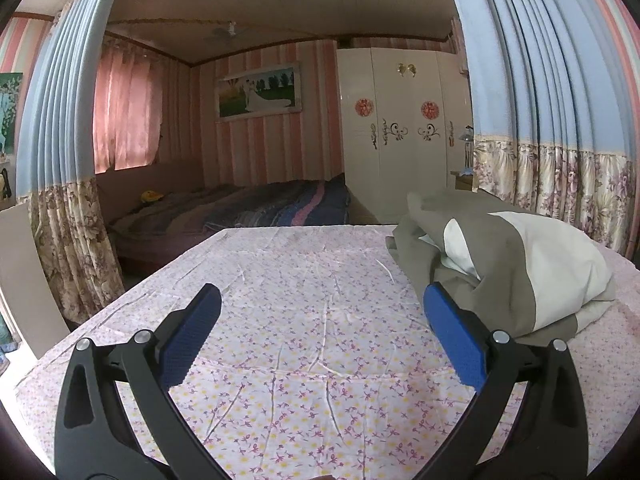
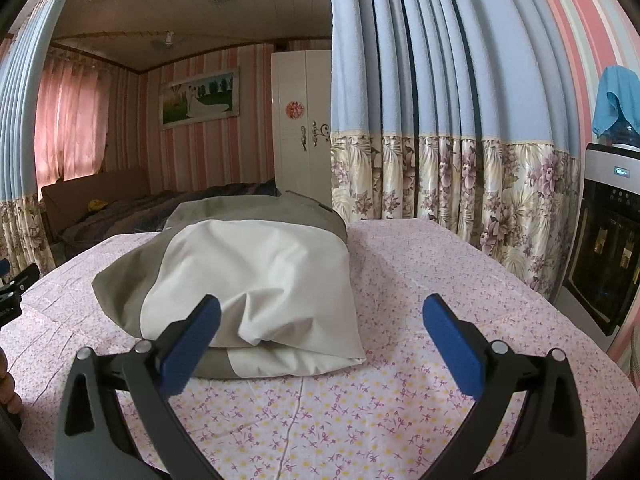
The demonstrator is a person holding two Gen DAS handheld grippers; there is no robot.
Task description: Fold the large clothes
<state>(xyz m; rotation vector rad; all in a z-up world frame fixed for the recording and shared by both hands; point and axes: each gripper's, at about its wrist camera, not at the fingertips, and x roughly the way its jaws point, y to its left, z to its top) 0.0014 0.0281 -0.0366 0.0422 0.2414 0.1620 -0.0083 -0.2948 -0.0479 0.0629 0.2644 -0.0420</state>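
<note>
Olive-and-cream fabric garment [image 2: 248, 280], folded compactly on the floral-clothed table [image 2: 420, 264], with left gripper [image 1: 322, 338] and right gripper [image 2: 322, 340] spread wide, empty, apparently done.

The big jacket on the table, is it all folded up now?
Looks nearly done: the grey-and-cream jacket sits in a puffy folded bundle on the flowery tablecloth. Nothing is in hand; the left tool and right tool are open and empty. Perhaps only flattening it is left.
</note>
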